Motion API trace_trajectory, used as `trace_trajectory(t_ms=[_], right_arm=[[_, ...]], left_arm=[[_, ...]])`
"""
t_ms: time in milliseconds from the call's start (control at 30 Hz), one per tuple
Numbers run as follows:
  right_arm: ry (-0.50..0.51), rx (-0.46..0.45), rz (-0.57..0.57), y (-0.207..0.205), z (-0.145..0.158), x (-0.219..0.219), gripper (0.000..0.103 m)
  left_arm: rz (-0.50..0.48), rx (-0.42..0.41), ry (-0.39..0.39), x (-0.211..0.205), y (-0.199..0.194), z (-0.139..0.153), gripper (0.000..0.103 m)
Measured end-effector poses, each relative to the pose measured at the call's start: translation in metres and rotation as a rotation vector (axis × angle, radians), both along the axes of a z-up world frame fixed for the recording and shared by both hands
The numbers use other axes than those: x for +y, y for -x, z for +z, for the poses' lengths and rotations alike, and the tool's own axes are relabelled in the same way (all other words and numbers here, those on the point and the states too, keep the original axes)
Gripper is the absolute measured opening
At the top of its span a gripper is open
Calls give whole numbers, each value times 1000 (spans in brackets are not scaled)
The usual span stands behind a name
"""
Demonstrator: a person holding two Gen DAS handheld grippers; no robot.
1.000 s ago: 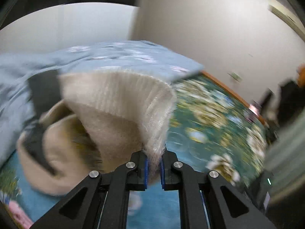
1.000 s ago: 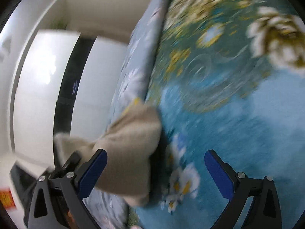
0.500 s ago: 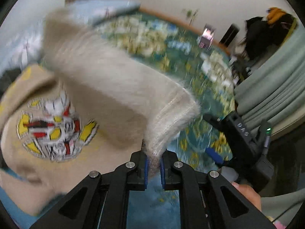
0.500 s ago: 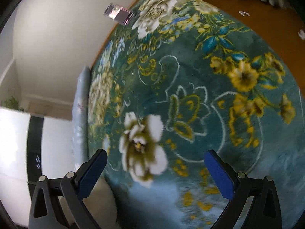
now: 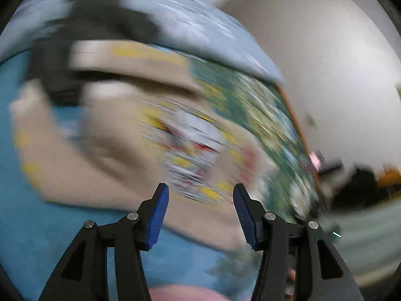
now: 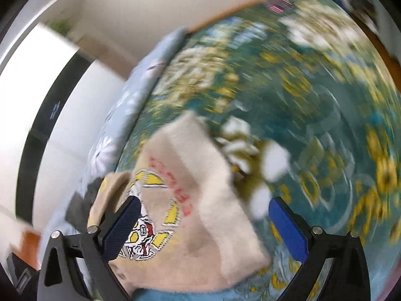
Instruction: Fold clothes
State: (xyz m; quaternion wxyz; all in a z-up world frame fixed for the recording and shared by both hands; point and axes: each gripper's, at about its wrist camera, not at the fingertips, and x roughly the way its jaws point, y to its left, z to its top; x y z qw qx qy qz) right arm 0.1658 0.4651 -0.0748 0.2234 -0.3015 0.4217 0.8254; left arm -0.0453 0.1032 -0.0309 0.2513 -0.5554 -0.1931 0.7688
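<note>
**Beige sweater lies on floral blanket, both grippers spread**

A teal blanket (image 6: 313,115) patterned with white and yellow flowers fills most of the right wrist view and runs up to a pale wall (image 6: 160,2); in the left wrist view the same blanket (image 5: 253,115) shows as a motion-blurred green and yellow band. Along its far edge lies a light blue floral quilt (image 6: 140,85), which also arcs across the top of the left wrist view (image 5: 195,27).

The beige sweater (image 6: 198,215) rests on the blanket, just beside the quilt, its printed graphic (image 6: 147,215) of yellow, red and white shapes facing up and one plain flap lying over its right side. In the left wrist view the sweater (image 5: 120,155) is heavily smeared, and the graphic (image 5: 195,155) reads only as streaks. A dark garment (image 5: 100,25), too blurred to identify, sits beyond it against the quilt.

The right gripper (image 6: 208,228) hangs over the sweater with its blue-padded jaws spread wide and nothing between them. The left gripper (image 5: 200,213) is likewise parted, holding nothing, above the sweater's near edge.
</note>
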Motion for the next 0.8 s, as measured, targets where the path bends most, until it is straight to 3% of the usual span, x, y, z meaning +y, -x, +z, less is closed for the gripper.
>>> trace_trajectory(t_ms=[133, 233, 333, 533, 800], right_arm=[[-104, -45, 174, 44, 16, -9, 103], [-163, -101, 291, 78, 18, -17, 103], [-166, -154, 285, 95, 5, 2, 103], [-16, -247, 192, 101, -32, 56, 103], [69, -295, 248, 87, -64, 53, 92]], left_arm=[[198, -126, 37, -70, 18, -42, 56], [251, -213, 32, -90, 19, -66, 56], [281, -286, 27, -103, 18, -86, 56], [219, -385, -28, -76, 19, -108, 59], [74, -478, -77, -11, 28, -122, 60]])
